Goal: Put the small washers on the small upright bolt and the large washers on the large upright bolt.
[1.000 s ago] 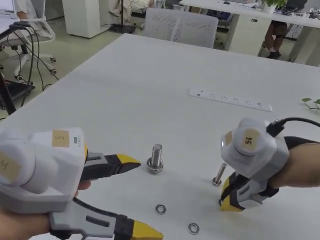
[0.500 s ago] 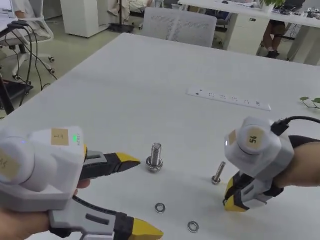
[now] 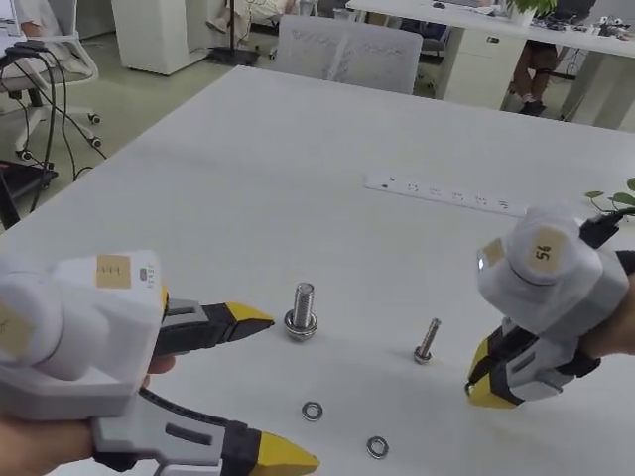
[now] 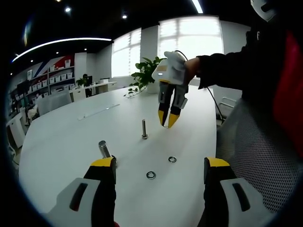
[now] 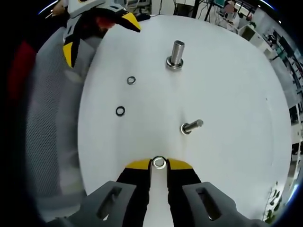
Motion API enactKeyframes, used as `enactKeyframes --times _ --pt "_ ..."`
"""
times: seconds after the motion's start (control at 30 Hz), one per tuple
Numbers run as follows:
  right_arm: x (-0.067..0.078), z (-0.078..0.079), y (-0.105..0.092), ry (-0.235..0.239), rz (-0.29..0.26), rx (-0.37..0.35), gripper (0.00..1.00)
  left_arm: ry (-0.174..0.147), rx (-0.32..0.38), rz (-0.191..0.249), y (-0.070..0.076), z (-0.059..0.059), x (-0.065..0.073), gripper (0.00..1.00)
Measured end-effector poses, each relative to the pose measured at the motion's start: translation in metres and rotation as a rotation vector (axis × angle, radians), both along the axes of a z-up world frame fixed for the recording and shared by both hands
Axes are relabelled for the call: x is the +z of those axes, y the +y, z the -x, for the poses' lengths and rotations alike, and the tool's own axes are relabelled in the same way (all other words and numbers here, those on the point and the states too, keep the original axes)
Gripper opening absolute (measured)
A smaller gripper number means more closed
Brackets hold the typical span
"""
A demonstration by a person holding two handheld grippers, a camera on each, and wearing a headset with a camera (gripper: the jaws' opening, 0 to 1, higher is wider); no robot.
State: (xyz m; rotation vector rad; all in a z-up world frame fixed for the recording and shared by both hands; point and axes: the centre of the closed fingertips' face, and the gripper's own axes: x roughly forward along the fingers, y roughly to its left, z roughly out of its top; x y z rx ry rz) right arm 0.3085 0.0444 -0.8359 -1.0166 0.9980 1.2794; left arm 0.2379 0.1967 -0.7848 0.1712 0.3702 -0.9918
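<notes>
The large upright bolt (image 3: 302, 309) stands mid-table with a washer around its base; it is also in the right gripper view (image 5: 176, 53) and the left gripper view (image 4: 103, 149). The thin small bolt (image 3: 427, 340) (image 5: 191, 126) (image 4: 144, 128) stands to its right. Two loose washers (image 3: 312, 410) (image 3: 377, 447) lie on the table nearer me. My right gripper (image 3: 491, 385) hangs right of the small bolt, shut on a washer (image 5: 159, 162) between its tips. My left gripper (image 3: 270, 389) is open, left of the large bolt and loose washers.
A white power strip (image 3: 442, 194) lies across the table beyond the bolts. A grey chair (image 3: 342, 50) stands at the far table edge. Plant leaves (image 3: 615, 196) reach in at the right. Desks and cables stand around the room.
My right gripper has moved to the right, away from the small bolt, still holding its washer. The left gripper, bolts and loose washers stay put.
</notes>
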Motion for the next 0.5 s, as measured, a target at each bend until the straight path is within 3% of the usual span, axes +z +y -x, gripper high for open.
enactKeyframes --times 0.5 --pt "0.046 -0.001 0.002 -0.05 0.024 0.049 0.14 -0.007 0.003 0.004 0.0 0.0 0.002 0.75"
